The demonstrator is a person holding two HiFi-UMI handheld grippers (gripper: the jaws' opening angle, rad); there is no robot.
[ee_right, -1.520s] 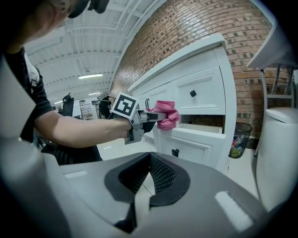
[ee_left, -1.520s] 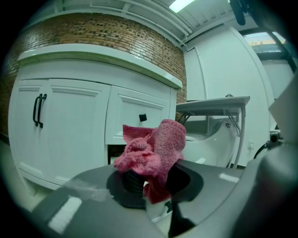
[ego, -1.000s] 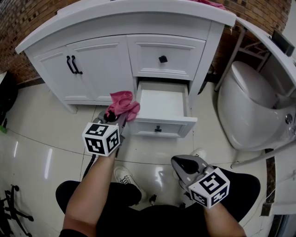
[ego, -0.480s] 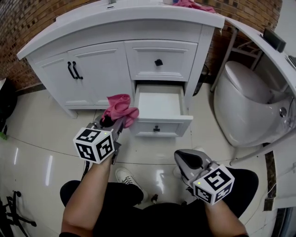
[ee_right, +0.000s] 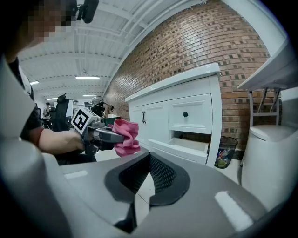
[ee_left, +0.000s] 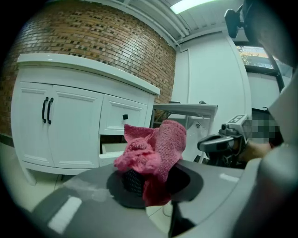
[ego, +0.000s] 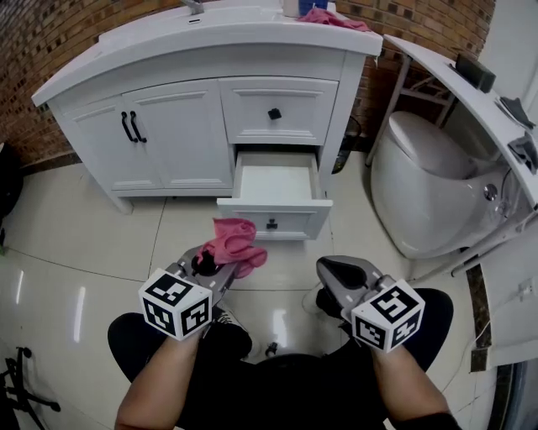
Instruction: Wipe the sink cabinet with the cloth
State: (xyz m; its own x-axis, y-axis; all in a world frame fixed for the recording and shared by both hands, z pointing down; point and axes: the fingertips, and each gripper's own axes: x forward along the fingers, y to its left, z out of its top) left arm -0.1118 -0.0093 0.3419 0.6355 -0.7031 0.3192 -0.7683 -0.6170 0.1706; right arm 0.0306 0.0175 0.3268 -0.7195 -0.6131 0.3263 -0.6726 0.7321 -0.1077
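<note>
- The left claw (ego: 220, 265) is clamped on a pink cloth (ego: 234, 243). The cloth is bunched up and sticks out above and past the jaw tips.
- The cloth is in the air over the tiled floor (ego: 76, 243), in front of the sink cabinet (ego: 168, 143) and touching none of it. From the head view it sits just below the front of the open drawer (ego: 273, 183).
- The right claw (ego: 334, 270) is down at the person's right side, well apart from the cabinet. Its jaws are drawn together with nothing between them.
- The right gripper view looks across at the left claw and its cloth, with the cabinet beyond.
- The cabinet is white, with two doors on the left that carry black handles (ego: 130, 126). On the right is a shut upper drawer with a black knob (ego: 274, 113), and under it is the lower drawer, pulled out.
- A second pink cloth (ego: 333, 17) lies on the cabinet top near its right end.
- A white toilet (ego: 420, 189) stands to the right of the cabinet, under the edge of a white table (ego: 445, 71).
- A brick wall (ego: 42, 42) runs behind the cabinet, and a small bin (ee_right: 225, 152) sits on the floor between the cabinet and the toilet.
</note>
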